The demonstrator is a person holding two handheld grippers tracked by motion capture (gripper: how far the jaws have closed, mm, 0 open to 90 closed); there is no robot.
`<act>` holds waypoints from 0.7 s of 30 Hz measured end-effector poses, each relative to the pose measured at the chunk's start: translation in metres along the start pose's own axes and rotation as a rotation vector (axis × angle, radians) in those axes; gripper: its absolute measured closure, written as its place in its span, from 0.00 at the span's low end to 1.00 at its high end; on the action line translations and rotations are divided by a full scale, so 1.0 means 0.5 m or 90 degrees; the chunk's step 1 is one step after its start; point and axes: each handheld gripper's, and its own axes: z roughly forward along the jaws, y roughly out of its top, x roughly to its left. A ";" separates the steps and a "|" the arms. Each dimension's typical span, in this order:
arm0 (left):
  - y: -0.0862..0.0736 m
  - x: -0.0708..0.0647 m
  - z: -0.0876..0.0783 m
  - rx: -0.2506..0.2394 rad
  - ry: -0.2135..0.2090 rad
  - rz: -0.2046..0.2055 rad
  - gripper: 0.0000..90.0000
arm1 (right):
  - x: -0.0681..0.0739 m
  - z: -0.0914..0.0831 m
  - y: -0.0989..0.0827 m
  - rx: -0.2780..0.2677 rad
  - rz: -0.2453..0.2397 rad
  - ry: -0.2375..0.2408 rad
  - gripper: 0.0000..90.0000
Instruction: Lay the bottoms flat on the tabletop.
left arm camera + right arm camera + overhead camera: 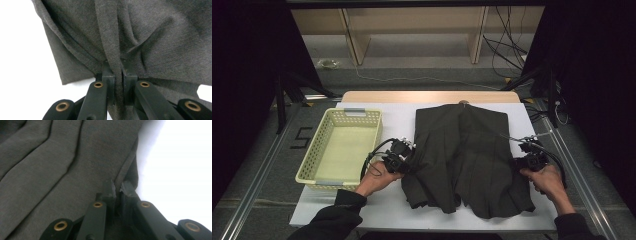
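A dark grey pleated skirt (467, 155) lies spread on the white table (397, 117). My left gripper (408, 161) pinches its left edge; in the left gripper view a fold of the skirt (110, 45) runs between the pads, and the left gripper (118, 72) is shut on it. At the skirt's right edge my right gripper (521, 161) holds the cloth. In the right gripper view the skirt (75, 170) has its hem caught between the closed jaws of the right gripper (118, 188).
A pale yellow plastic basket (343, 147) stands on the table to the left of the skirt, close to my left hand. The table's front edge lies just below the skirt's hem. Wooden shelving and loose cables sit on the floor beyond the table.
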 end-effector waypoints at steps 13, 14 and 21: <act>-0.030 -0.033 -0.011 0.016 -0.020 0.024 0.93 | 0.018 -0.029 -0.036 -0.006 -0.024 0.006 0.94; -0.032 -0.035 -0.013 0.017 -0.021 0.024 0.93 | 0.019 -0.030 -0.036 -0.006 -0.025 0.005 0.93; -0.045 -0.040 -0.025 0.018 -0.030 0.026 0.93 | 0.027 -0.029 -0.042 -0.004 -0.035 0.001 0.93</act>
